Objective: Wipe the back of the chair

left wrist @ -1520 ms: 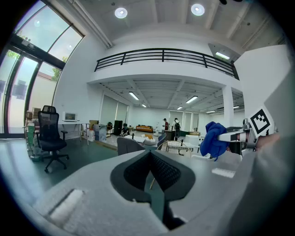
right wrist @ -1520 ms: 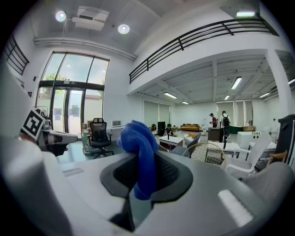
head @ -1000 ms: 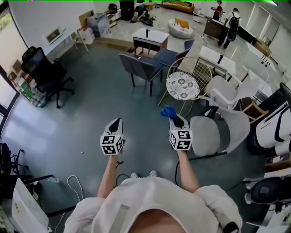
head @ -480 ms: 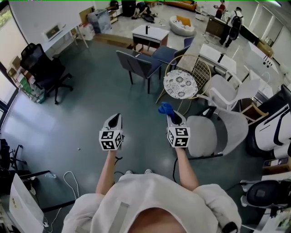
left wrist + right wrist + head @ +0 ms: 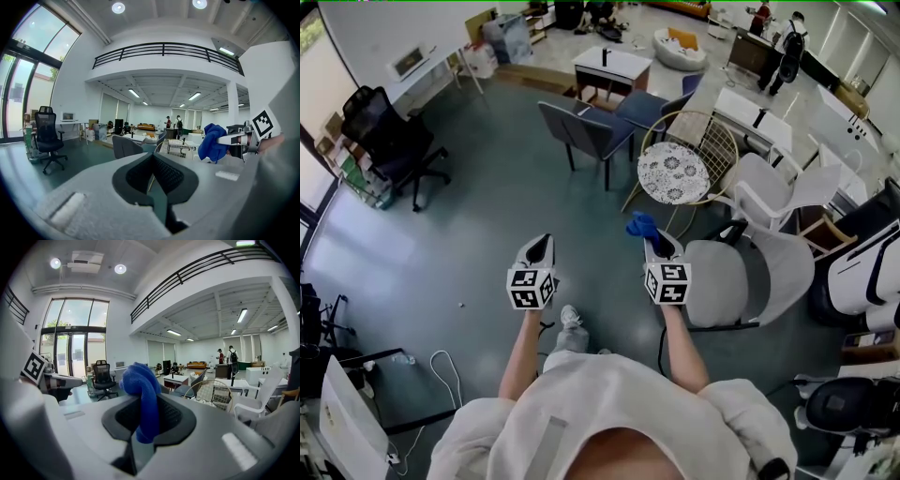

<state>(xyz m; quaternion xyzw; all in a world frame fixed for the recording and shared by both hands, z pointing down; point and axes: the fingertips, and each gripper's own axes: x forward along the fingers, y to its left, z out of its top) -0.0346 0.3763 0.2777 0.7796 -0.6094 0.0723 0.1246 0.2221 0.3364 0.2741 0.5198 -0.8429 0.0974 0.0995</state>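
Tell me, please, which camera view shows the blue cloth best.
The right gripper view: the blue cloth sits large and central, clamped in the jaws of the right tool. The left gripper view shows it smaller, from the side; the head view shows only a small tuft.

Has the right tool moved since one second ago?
No. The right tool, holding the blue cloth, stays just left of the grey chair's seat.
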